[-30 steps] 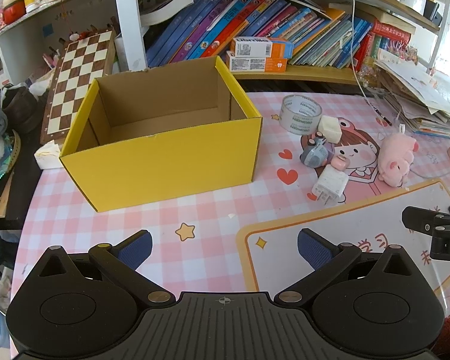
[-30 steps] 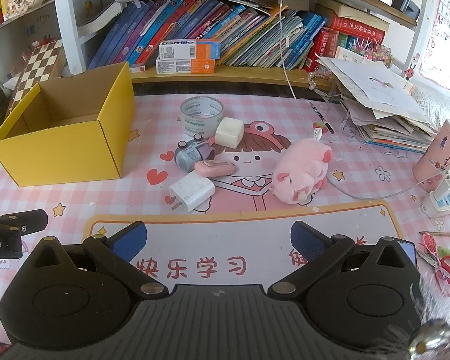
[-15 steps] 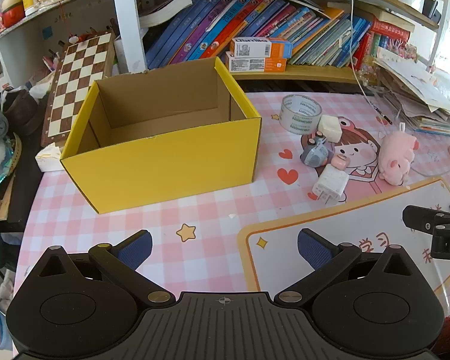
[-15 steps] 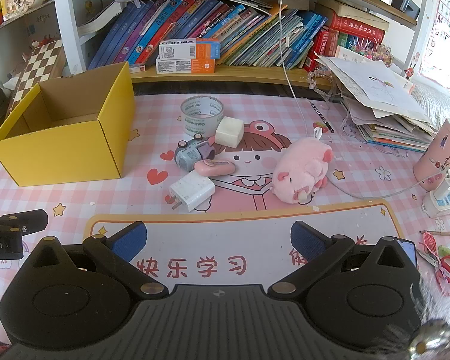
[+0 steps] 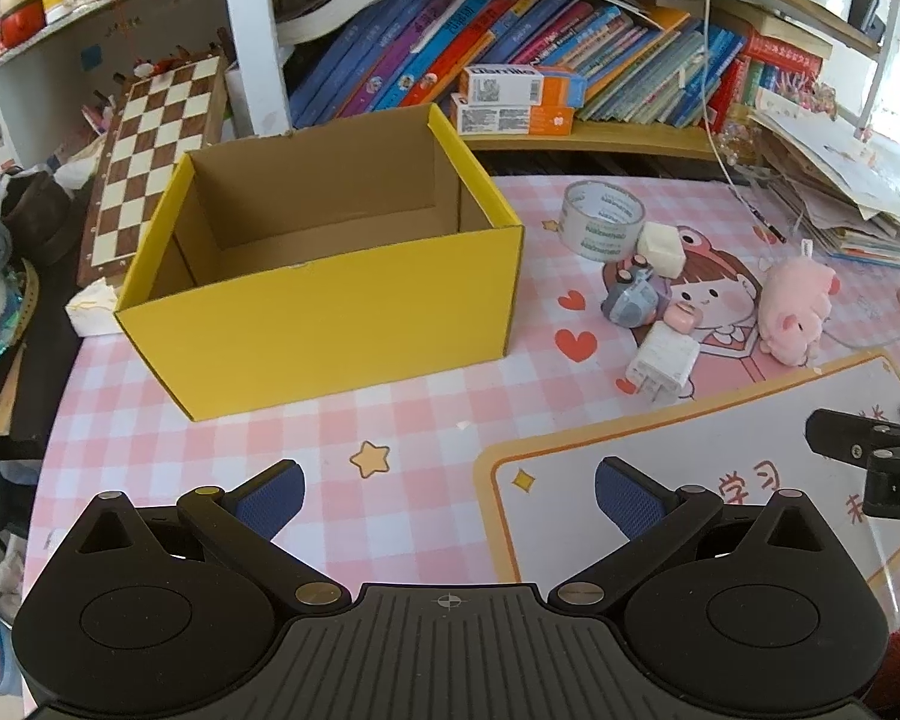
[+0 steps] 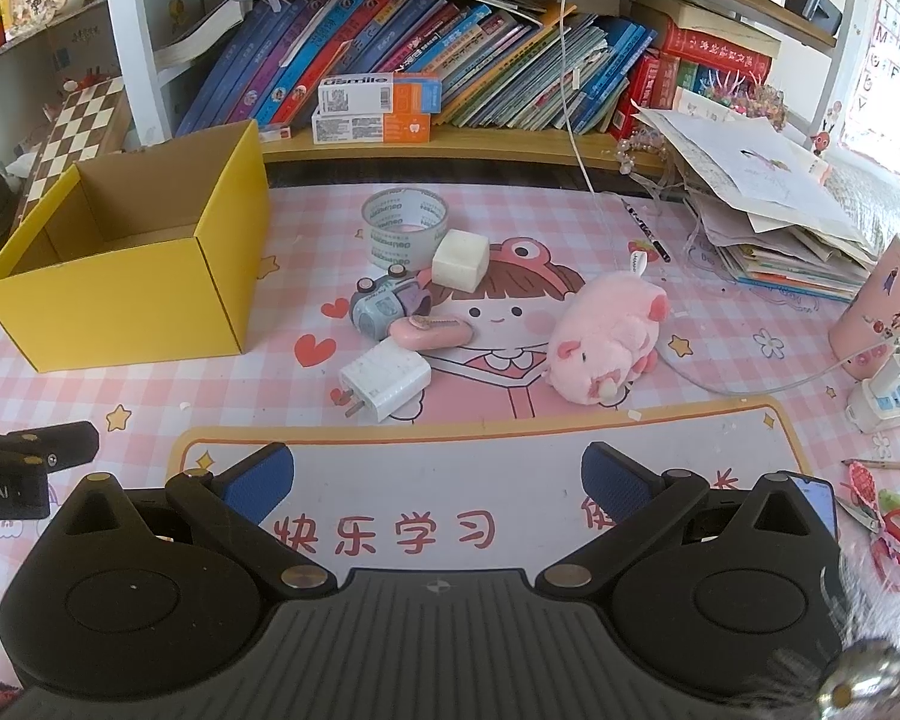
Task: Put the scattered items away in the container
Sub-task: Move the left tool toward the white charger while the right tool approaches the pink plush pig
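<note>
- Right now the left gripper (image 5: 449, 495) hangs low over the pink checked mat (image 5: 390, 420), its blue ribbed pads spread wide, nothing between them.
- Same story on the other side: the right gripper (image 6: 437, 477) is spread wide and empty, poised above the white panel with red characters.
- Straight ahead of the left gripper stands the yellow box (image 5: 330, 324), plain brown cardboard inside, open top, nothing visible in it; its long side faces the camera and runs left to right.
- Off to the box's right lies the scatter. Nearest the right gripper is the white charger (image 6: 385, 380), a blocky plastic cube lying flat, its metal prongs pointing down-left toward the camera.
- Just behind it, touching or nearly so, a pink oblong case (image 6: 431, 332) lies crosswise, long axis left to right.
- A small grey toy camera (image 6: 381, 307) sits against the case's far side, rounded and chunky.
- Behind that, a cream block (image 6: 460, 259), soft-cornered and matte, beside a tape roll (image 6: 405, 229) standing on its flat edge, hole up, clear and glossy.
- Well to the right lies the pink plush pig (image 6: 606, 339), fuzzy, on its side, snout toward the camera.
- Far back, a shelf of slanting books (image 6: 450, 72).
</note>
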